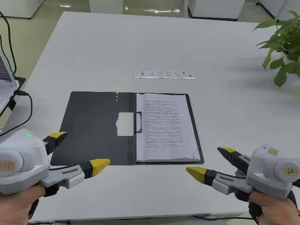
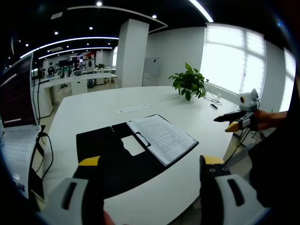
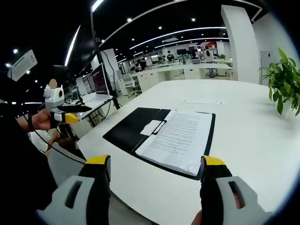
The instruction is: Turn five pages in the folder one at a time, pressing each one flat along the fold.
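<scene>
Near the folder's (image 1: 93,126) front edge, left gripper (image 1: 79,150), right gripper (image 1: 211,161) gape.

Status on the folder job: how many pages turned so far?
Done: the folder lies open, but its black left cover carries just a small white card, no turned sheet; the page stack sits whole on the right. In hand: nothing. The left gripper and right gripper are both open, short of the pages, touching nothing. Left: apparently all five turns and presses.

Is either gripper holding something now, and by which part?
Nothing is held. The left gripper and the right gripper hover with open jaws, not touching the folder.
</scene>
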`<action>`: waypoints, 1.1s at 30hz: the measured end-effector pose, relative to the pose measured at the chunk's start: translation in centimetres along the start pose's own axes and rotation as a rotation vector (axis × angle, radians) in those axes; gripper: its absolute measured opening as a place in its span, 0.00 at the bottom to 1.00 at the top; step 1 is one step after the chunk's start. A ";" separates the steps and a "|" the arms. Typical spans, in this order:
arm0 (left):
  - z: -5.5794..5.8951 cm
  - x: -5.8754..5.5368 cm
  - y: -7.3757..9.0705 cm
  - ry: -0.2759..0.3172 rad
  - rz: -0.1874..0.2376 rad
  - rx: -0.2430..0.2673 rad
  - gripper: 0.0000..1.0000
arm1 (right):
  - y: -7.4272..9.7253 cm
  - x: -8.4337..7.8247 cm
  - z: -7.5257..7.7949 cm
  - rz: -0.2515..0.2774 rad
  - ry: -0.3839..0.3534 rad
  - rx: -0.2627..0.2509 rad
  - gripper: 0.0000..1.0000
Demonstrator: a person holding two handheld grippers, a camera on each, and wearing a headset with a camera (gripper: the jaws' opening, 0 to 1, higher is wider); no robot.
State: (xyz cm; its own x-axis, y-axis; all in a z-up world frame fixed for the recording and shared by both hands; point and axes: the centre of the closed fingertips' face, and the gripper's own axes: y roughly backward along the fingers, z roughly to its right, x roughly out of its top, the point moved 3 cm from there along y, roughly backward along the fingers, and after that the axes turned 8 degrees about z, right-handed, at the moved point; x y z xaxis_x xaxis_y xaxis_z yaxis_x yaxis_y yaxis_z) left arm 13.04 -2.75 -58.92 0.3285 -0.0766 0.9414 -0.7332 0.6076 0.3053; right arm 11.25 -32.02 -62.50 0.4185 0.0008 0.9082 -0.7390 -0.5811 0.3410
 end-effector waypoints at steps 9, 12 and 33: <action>-0.2 -0.1 0.2 0.002 0.001 0.007 0.85 | 0.4 -0.2 0.2 -0.002 -0.005 -0.007 0.77; -0.3 -0.1 0.2 0.001 0.002 0.010 0.85 | 0.5 -0.2 0.4 0.001 -0.006 -0.011 0.77; -0.5 -0.2 0.6 0.000 -0.004 0.014 0.85 | 1.1 -0.8 0.6 -0.003 -0.015 -0.029 0.77</action>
State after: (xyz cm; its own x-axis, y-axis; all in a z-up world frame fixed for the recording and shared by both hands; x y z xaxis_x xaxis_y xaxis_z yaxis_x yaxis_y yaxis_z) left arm 12.85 -1.96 -58.97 0.3317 -0.0789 0.9401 -0.7403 0.5959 0.3112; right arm 10.46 -33.14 -62.99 0.4286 -0.0102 0.9034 -0.7527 -0.5571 0.3508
